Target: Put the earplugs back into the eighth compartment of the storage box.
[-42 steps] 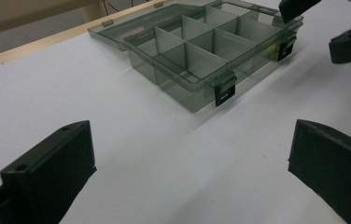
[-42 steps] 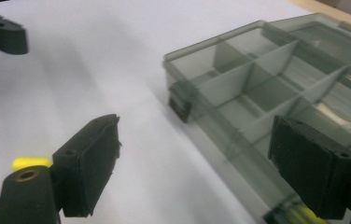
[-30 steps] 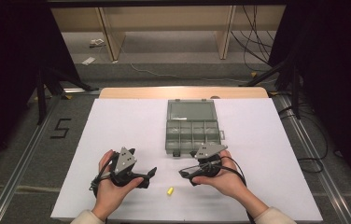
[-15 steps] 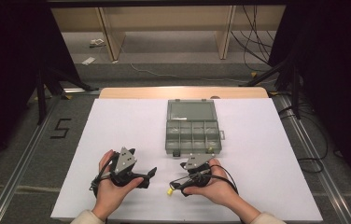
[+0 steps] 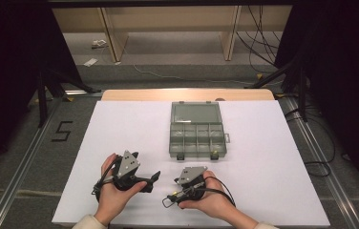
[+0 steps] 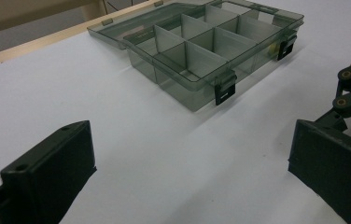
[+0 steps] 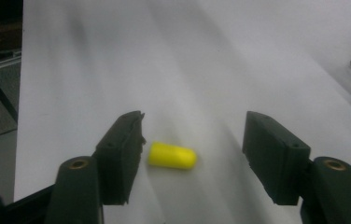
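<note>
**Yellow piece between the jaws, grasp not yet made**

On the left, the left hand-held gripper (image 5: pixel 154 177) rests low on the white desk (image 5: pixel 120 129), its jaws spread wide with nothing between them; in its own view they frame bare desk and the box beyond. It looks idle, parked rather than working.

Further right, the right hand-held gripper (image 5: pixel 168 199) points toward the near middle of the desk. Its jaws have just been closing, and the small yellow capsule-shaped piece (image 7: pixel 172 156) lies flat on the desk between them, just beside one jaw and well clear of the other. They do not press on it yet, so this gripper counts as released.

Beyond both, toward the far side, stands the grey compartment box (image 5: pixel 197 136) with its lid (image 5: pixel 195 113) folded back.

As a judgement, the work is at an early stage: the approach is done, while the pinch, the lift, the carry to the box and the drop into a compartment are all left.
</note>
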`<move>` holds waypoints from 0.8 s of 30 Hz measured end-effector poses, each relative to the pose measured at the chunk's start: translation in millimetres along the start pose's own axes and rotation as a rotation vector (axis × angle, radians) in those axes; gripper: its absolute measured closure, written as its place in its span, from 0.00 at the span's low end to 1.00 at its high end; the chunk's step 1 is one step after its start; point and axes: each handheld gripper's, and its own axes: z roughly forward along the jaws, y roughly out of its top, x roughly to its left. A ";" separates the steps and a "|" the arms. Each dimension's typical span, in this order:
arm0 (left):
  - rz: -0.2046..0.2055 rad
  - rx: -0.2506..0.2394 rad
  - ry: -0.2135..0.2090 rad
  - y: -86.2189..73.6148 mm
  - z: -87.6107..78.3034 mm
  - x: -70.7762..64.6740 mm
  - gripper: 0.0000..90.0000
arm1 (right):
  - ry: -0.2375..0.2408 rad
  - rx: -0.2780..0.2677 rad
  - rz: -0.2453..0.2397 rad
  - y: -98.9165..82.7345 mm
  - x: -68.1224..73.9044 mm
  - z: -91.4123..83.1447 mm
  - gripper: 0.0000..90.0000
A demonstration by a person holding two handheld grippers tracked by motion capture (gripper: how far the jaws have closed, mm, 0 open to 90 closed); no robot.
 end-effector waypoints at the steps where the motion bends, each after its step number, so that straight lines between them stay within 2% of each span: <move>1: 0.000 0.000 0.000 0.0 0.0 0.0 0.00 | 0.001 0.004 -0.003 -0.2 0.9 0.4 0.47; 14: -0.003 -0.003 -0.001 -0.1 0.0 0.0 0.00 | -0.020 0.032 -0.032 -0.9 6.8 1.1 0.62; 24: -0.004 -0.006 -0.002 0.0 -0.3 -0.1 0.00 | -0.002 0.035 -0.036 -1.0 8.5 0.1 0.74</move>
